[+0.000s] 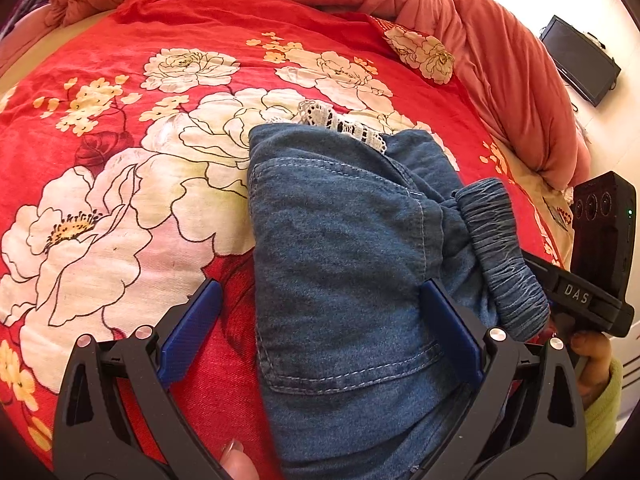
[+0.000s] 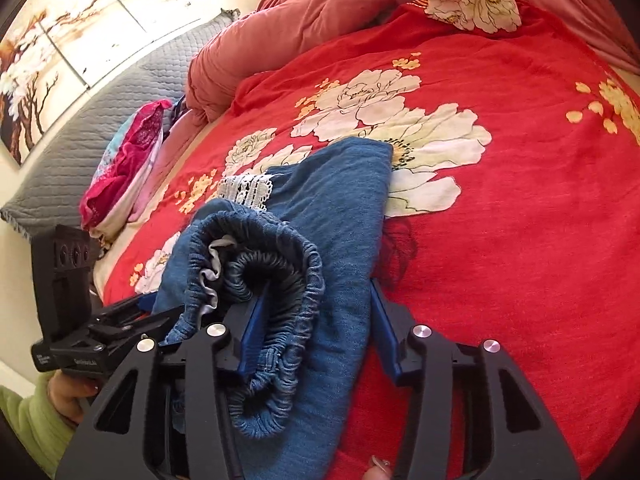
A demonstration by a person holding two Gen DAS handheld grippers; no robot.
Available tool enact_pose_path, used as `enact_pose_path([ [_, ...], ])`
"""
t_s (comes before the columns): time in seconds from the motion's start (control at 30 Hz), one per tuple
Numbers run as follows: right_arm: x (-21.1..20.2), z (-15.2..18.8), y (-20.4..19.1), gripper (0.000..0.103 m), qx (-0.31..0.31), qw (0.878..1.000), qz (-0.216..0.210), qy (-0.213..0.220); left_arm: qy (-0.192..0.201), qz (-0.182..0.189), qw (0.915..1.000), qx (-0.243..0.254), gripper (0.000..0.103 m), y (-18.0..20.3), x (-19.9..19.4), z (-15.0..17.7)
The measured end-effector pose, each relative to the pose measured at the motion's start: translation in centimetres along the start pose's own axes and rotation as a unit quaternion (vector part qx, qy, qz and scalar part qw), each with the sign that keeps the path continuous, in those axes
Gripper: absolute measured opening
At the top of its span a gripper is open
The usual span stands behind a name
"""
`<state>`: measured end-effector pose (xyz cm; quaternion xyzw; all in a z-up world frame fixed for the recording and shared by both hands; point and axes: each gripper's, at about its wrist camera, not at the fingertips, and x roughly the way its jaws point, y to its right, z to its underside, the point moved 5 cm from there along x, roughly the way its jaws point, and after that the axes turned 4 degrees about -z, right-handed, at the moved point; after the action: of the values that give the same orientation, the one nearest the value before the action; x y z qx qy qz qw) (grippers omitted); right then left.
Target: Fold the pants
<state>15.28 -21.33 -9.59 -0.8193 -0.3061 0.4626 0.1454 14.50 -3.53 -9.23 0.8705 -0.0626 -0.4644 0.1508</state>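
Blue denim pants [image 1: 340, 248] with white lace trim [image 1: 344, 124] lie folded on the red floral bedspread [image 1: 120, 160]. My left gripper [image 1: 320, 324] is open, its blue fingers [image 1: 192, 332] straddling the left edge of the pants near a pocket seam. In the right wrist view the pants [image 2: 336, 216] lie bunched, their elastic waistband [image 2: 280, 300] curled up. My right gripper [image 2: 316, 328] is open, jaws either side of the waistband and denim. The right gripper also shows in the left wrist view [image 1: 576, 296], beside the waistband [image 1: 504, 252].
A pink-red quilt [image 1: 480, 32] is heaped along the bed's far side. A pink and white garment [image 2: 128, 160] lies near a grey quilted headboard [image 2: 100, 120]. A dark monitor [image 1: 580, 60] stands off the bed. Painted wall panels [image 2: 60, 40] hang behind.
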Motion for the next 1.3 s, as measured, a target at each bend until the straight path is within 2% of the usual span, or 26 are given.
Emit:
enact_pose_path([
  [0.07, 0.0, 0.0, 0.1, 0.042, 0.004, 1.0, -0.006, 0.002, 0.001, 0.001, 1.0, 0.002, 0.09, 0.2, 0.0, 0.0],
  [0.17, 0.1, 0.2, 0.0, 0.037, 0.003, 1.0, -0.01, 0.006, 0.002, 0.013, 0.9999, 0.003, 0.069, 0.7, -0.2, -0.2],
  [0.23, 0.1, 0.2, -0.1, 0.031, 0.0, 1.0, -0.014, 0.009, 0.009, 0.015, 0.9999, -0.001, 0.063, 0.8, -0.3, -0.2],
  [0.37, -0.1, 0.3, -0.5, 0.027, -0.016, 1.0, -0.005, 0.02, 0.018, 0.02, 0.9996, -0.001, 0.052, 1.3, -0.4, -0.2],
  [0.47, -0.4, 0.4, -1.1, 0.024, -0.033, 0.999, 0.007, 0.028, 0.032, 0.009, 0.9989, 0.032, 0.045, 2.2, -0.9, -0.1],
  [0.57, -0.9, 0.4, -1.5, 0.022, -0.042, 0.998, 0.011, 0.04, 0.039, 0.011, 0.9984, 0.04, 0.04, 2.4, -1.2, -0.2],
  [0.97, -2.2, -0.8, -3.7, 0.017, -0.075, 0.995, 0.006, 0.07, 0.067, 0.044, 0.9957, 0.046, 0.029, 2.6, -3.7, -1.9],
  [1.23, -1.3, -0.4, -2.7, 0.018, -0.061, 0.997, 0.023, 0.051, 0.049, 0.037, 0.9973, 0.041, 0.029, 1.5, -2.4, -1.6],
  [1.3, -1.1, -0.1, -2.1, 0.022, -0.051, 0.997, 0.024, 0.046, 0.042, 0.041, 0.9977, 0.033, 0.034, 1.0, -2.1, -1.4],
])
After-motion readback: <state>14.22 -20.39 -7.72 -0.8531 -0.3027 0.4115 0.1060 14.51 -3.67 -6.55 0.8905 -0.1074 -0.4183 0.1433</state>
